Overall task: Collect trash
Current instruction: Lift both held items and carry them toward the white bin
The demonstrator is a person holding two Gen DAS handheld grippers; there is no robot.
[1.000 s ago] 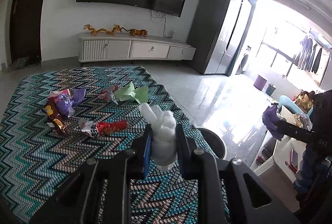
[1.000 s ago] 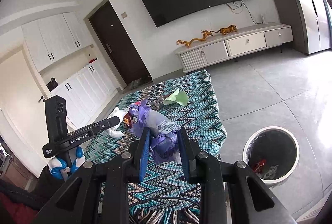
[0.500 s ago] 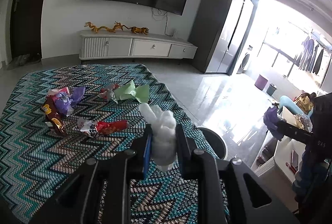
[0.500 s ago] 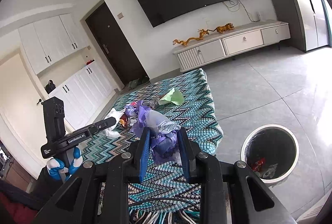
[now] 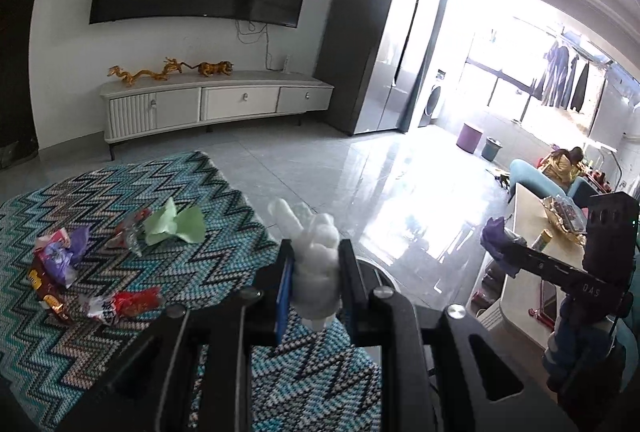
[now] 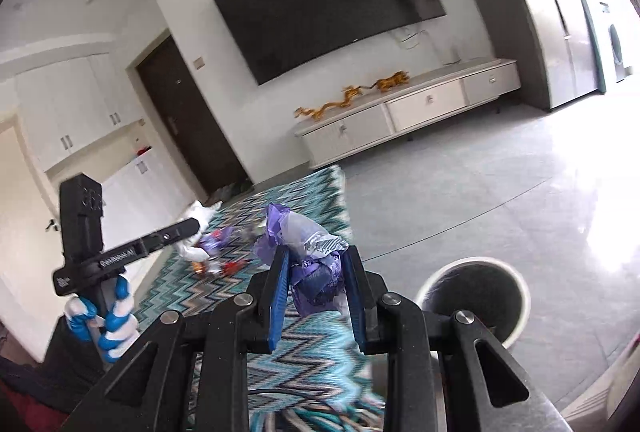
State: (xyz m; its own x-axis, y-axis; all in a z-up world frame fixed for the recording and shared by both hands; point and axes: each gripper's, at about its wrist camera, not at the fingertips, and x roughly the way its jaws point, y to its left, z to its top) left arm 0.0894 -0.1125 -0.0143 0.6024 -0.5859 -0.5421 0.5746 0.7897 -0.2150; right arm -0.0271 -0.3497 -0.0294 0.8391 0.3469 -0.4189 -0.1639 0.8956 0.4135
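Zigzag rug [image 5: 120, 312] slid leftward, bin [image 6: 476, 296] nearer

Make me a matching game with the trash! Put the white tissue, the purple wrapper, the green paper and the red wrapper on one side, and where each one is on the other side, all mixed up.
1. white tissue
2. purple wrapper
3. green paper
4. red wrapper

A. clamped in the right gripper
B. nearer spot on the zigzag cloth
C. clamped in the left gripper
D. farther back on the cloth

Pairs: 1-C, 2-A, 3-D, 4-B
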